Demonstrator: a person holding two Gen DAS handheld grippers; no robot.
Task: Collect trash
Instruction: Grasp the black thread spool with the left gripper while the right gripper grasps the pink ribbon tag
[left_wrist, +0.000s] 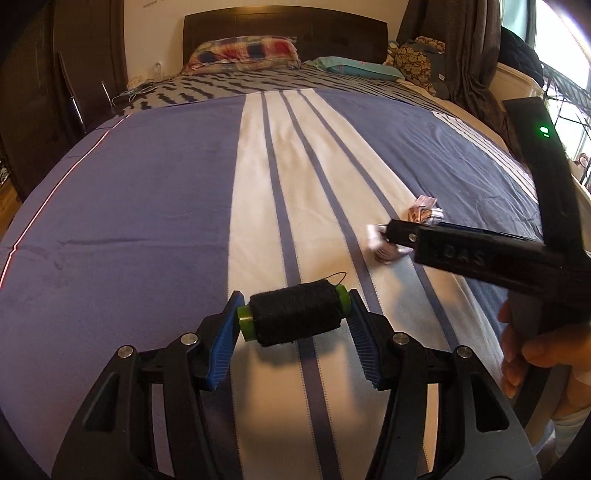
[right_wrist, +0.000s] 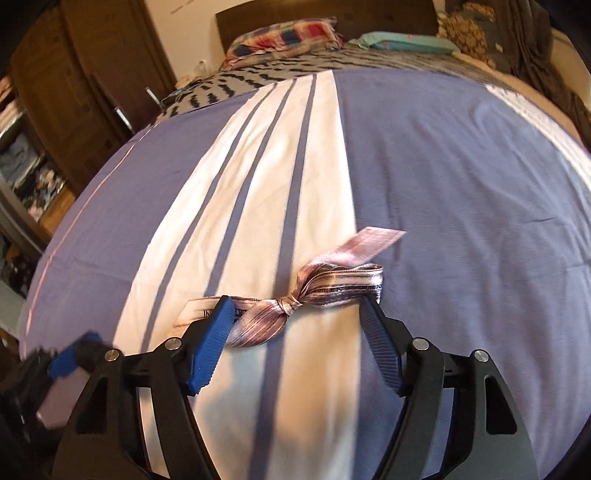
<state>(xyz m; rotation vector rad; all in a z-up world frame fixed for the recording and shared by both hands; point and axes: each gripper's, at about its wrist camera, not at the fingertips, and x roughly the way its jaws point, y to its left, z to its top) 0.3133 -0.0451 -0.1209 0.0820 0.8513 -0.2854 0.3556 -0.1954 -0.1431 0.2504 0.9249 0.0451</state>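
Note:
In the left wrist view my left gripper (left_wrist: 293, 317) is shut on a spool of black thread (left_wrist: 295, 314) with green ends. The blue pads press on both ends, and the spool hangs just above the bed cover. A knotted pinkish striped ribbon (right_wrist: 332, 288) lies on the white band of the cover. My right gripper (right_wrist: 295, 317) straddles it with its jaws apart: the left pad overlaps the ribbon's flat end and the right pad stands at its loop. The ribbon lies flat and unsqueezed. From the left wrist view, the right gripper (left_wrist: 391, 240) reaches in from the right over that ribbon (left_wrist: 424, 210), with a hand (left_wrist: 524, 350) on its grip.
The bed (left_wrist: 147, 192) has a blue cover with a white striped band down the middle. Pillows (left_wrist: 243, 51) and a dark headboard are at the far end. A brown wardrobe (right_wrist: 74, 74) stands to the left, curtains and a window to the right.

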